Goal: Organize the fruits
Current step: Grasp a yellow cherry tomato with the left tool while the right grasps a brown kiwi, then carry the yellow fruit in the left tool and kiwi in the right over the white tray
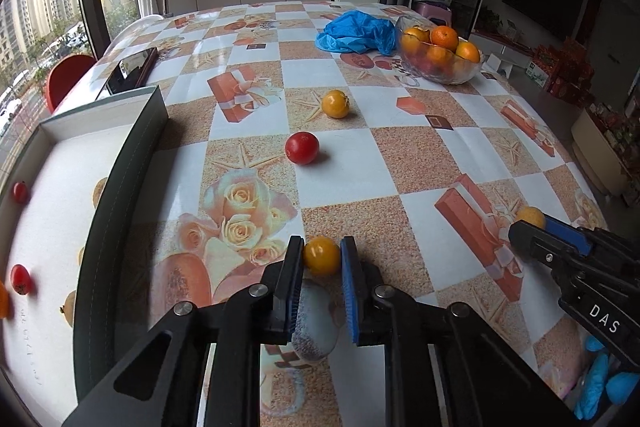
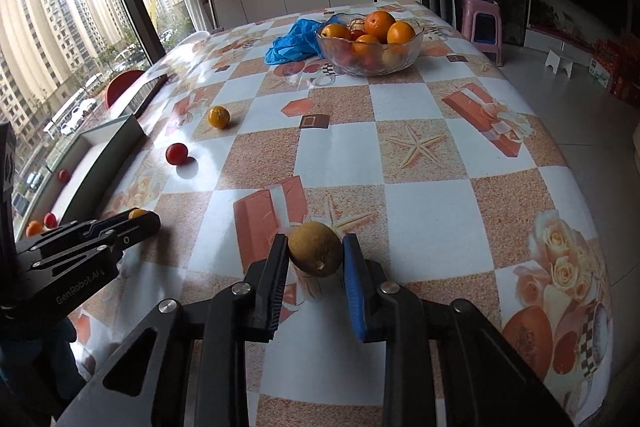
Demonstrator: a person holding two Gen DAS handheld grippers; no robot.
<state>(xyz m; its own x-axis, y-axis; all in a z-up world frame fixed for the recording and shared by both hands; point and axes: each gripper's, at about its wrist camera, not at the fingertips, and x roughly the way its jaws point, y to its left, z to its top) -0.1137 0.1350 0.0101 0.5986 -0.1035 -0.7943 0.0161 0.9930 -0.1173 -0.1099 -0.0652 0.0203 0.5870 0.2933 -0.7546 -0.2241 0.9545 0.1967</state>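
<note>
Both grippers low over the table [image 1: 460,131], each clenched on one small fruit at the near edge. Left gripper [image 1: 321,251] grasping a yellow-orange fruit [image 1: 322,255] between its fingers [image 1: 294,267], pads pressed to both sides. Right gripper [image 2: 316,247] grasping a brown, rough-skinned fruit [image 2: 315,254] the same way, seemingly just off the cloth. Grip taken across the widest part, probably to stop a round thing from rolling or squirting out. At the left, an open white-lined box [image 1: 132,155] already holding several small red and orange fruits, likely the sorting place. Two loose fruits on the table between: a red one [image 1: 302,147] and a yellow one [image 1: 335,103]. Farther back, a glass bowl [image 2: 370,65] of oranges beside a crumpled blue bag [image 2: 294,41].
</note>
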